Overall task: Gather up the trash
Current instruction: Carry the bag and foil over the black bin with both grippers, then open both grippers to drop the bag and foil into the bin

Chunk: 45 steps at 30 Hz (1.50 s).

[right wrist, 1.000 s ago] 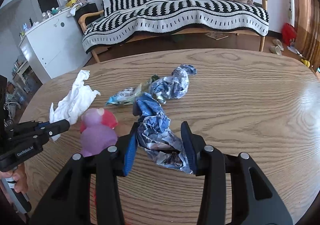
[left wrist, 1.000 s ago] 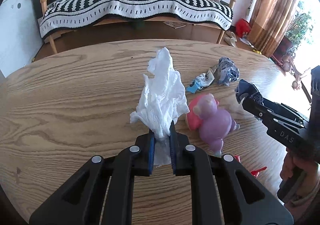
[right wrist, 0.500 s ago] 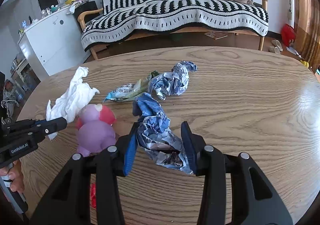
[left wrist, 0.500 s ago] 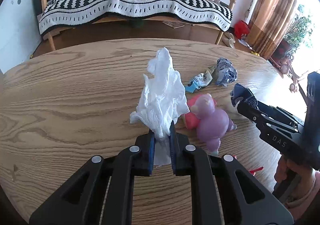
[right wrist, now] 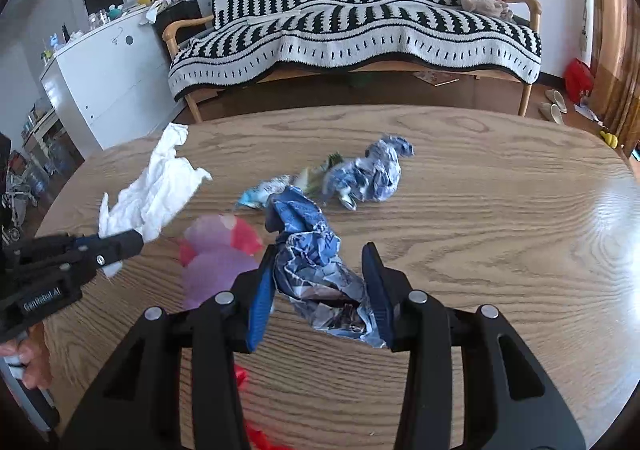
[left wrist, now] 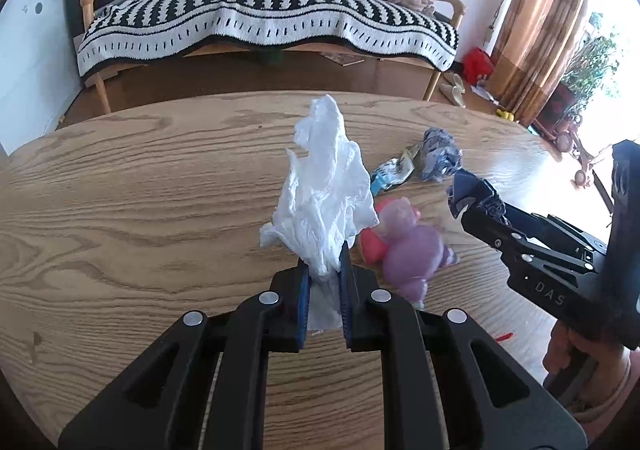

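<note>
A crumpled white tissue (left wrist: pixel 326 189) is gripped between the closed jaws of the left gripper (left wrist: pixel 325 270) and is held upright above the wooden table (left wrist: pixel 140 209). A crumpled blue printed wrapper (right wrist: pixel 316 266) is clamped in the jaws of the right gripper (right wrist: pixel 320 286), just beside a pink and purple plush toy (right wrist: pixel 216 254). Beyond the toy, a second crumpled blue wrapper (right wrist: pixel 372 173) and a small snack packet (right wrist: pixel 264 189) are seen lying on the table, touching each other.

right tool (right wrist: pixel 320 282): clamped on blue crumpled wrapper (right wrist: pixel 316 270) | ahead: second wrapper (right wrist: pixel 368 177) on surface (right wrist: pixel 500 230) | left: tissue (right wrist: pixel 156 189)
</note>
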Tool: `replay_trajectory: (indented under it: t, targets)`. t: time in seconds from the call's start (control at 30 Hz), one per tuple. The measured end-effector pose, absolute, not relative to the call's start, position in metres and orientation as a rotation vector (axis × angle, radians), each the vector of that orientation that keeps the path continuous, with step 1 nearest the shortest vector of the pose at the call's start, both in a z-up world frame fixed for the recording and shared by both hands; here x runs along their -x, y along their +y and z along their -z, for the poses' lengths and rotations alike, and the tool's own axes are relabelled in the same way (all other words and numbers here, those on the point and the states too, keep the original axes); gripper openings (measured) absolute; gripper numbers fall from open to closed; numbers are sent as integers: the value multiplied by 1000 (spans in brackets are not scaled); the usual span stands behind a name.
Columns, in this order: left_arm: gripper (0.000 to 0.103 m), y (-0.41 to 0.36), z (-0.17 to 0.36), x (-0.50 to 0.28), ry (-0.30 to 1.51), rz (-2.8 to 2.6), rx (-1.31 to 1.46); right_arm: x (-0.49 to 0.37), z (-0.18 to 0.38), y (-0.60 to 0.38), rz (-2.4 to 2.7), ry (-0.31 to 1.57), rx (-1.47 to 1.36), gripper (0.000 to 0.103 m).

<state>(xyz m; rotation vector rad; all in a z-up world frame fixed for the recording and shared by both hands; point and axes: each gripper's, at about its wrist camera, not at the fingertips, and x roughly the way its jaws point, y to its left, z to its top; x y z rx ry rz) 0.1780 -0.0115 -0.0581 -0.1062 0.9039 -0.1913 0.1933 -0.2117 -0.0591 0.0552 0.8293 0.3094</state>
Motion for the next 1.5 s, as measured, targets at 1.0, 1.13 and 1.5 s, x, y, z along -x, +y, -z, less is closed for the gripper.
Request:
replay_trajectory:
  t: [1.0,1.13,1.5]
  targets:
    - [11,-367,119,113,1079,819,-234,198,109,-553,179,870,-566,43]
    - [11,-386,139,113,1110,837,-286,204,142,-562,183,917,-628,43]
    - [10,-386,144,112,1119,866,-283,197,147,-570,210,916,-634,43]
